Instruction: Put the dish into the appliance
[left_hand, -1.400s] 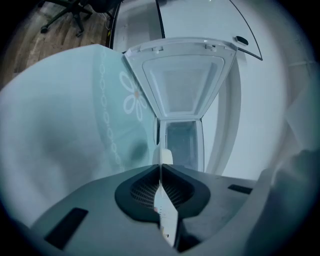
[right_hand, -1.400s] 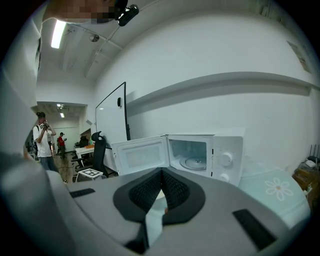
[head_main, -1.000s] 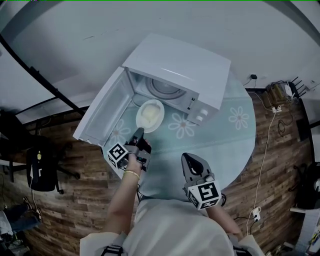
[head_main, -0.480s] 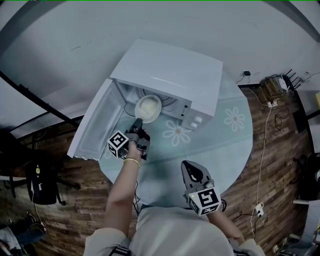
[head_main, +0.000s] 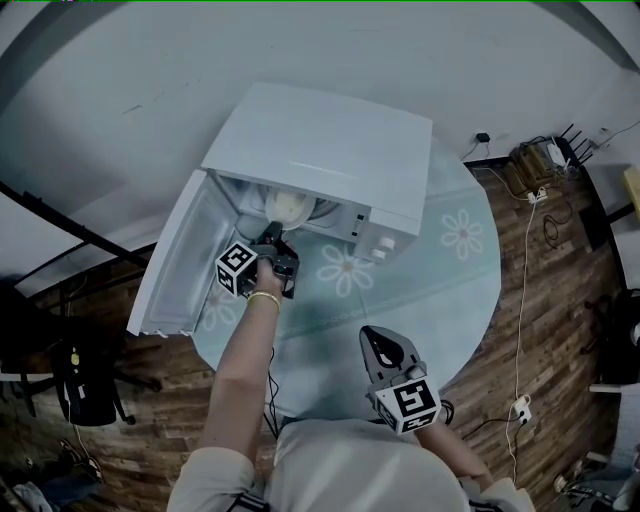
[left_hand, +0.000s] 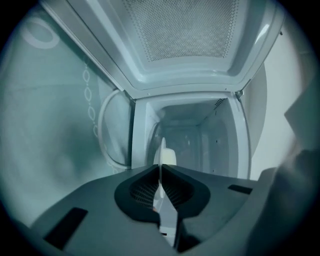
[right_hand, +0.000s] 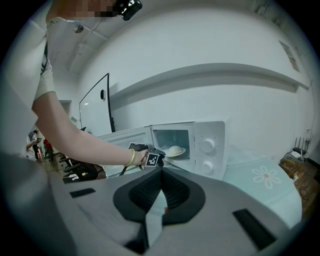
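Observation:
A white microwave (head_main: 320, 160) stands on the round table with its door (head_main: 175, 260) swung open to the left. My left gripper (head_main: 272, 243) is shut on the rim of a pale dish (head_main: 287, 207), which sits partly inside the cavity mouth. In the left gripper view the dish (left_hand: 167, 156) shows edge-on between the closed jaws of the left gripper (left_hand: 161, 169), with the cavity straight ahead. The right gripper view shows the dish (right_hand: 175, 150) level inside the microwave (right_hand: 207, 145). My right gripper (head_main: 385, 345) hangs near my body, shut and holding nothing.
The table wears a light teal cloth (head_main: 440, 280) with flower prints. The microwave's knobs (head_main: 380, 248) face the front right. Cables and a power strip (head_main: 530, 165) lie on the wooden floor at right. A dark chair (head_main: 70, 375) stands at left.
My left gripper has carried the dish forward from in front of the open door into the microwave's mouth. The right gripper has stayed near my body.

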